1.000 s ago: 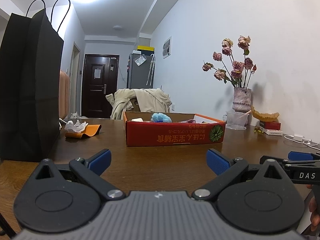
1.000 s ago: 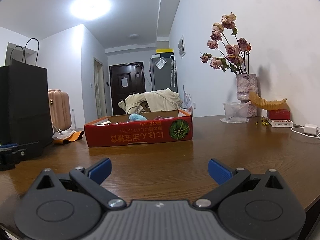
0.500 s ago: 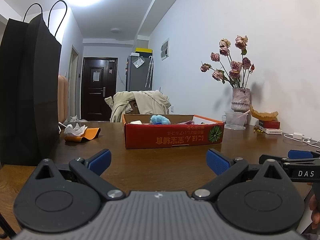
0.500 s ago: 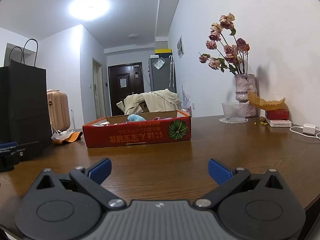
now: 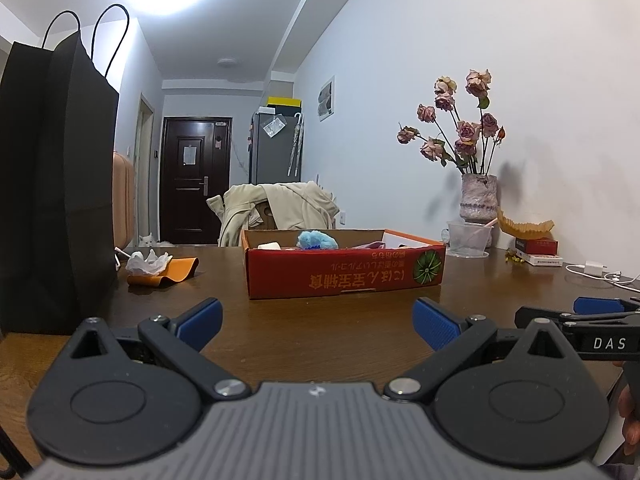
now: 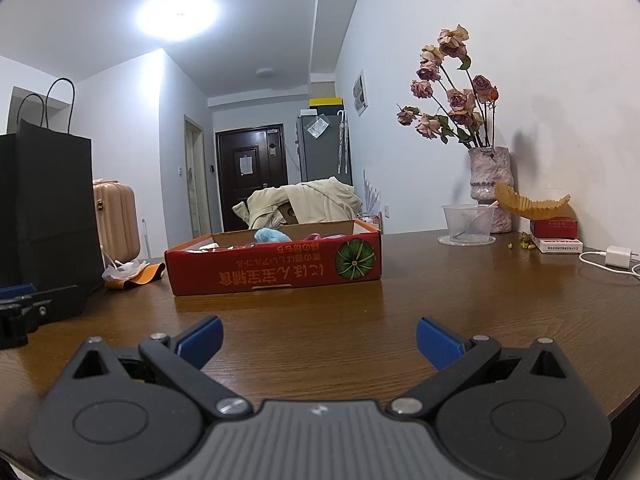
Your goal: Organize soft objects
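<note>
— Left side of the table [image 5: 320, 332]?
— A black paper bag [image 5: 56, 184] stands far left; right of it, crumpled tissue [image 5: 146, 261] on an orange pouch [image 5: 176, 270].
— The soft objects?
— A blue plush [image 5: 316, 239] lies inside the red cardboard box [image 5: 344, 276], centre, far from both tools.
— Grippers?
— Left gripper [image 5: 316, 320] and right gripper [image 6: 319, 340] both spread apart, empty, low over the near table.

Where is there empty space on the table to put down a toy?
Bare wood lies between the red box and both open claws. More runs from the box toward the white charger. It is crowded by the vase and black bag.
</note>
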### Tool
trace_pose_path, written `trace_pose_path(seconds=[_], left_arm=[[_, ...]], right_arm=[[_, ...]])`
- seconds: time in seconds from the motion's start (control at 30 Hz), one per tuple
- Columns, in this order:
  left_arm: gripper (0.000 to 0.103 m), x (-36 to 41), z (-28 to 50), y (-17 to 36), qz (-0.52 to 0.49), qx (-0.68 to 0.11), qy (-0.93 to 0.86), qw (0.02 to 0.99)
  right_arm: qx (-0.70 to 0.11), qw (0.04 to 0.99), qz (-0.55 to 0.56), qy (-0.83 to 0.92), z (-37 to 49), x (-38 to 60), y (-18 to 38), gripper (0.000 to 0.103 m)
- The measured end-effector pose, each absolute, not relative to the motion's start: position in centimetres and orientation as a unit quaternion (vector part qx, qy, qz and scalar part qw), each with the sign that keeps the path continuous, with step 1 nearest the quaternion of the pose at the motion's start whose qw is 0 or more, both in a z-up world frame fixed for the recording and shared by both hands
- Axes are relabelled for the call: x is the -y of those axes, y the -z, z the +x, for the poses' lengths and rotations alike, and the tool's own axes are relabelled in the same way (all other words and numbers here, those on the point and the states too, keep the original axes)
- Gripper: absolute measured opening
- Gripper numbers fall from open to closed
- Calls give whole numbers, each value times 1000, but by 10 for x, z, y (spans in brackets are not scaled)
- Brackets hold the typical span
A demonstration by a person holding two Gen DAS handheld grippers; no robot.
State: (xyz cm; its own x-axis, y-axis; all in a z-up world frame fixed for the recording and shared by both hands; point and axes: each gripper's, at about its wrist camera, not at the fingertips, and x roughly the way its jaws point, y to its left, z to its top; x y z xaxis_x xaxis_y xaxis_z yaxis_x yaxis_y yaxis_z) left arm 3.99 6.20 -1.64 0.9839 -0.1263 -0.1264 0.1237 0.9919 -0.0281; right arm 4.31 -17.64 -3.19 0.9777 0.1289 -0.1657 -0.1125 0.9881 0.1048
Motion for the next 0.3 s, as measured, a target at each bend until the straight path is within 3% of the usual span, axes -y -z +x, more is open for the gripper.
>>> trace_pose_path(seconds=[0.3], left_arm=[[103, -63, 40, 16, -8, -63, 69, 996]], right_arm=[[-88, 993, 48, -61, 43, 177, 32, 103]])
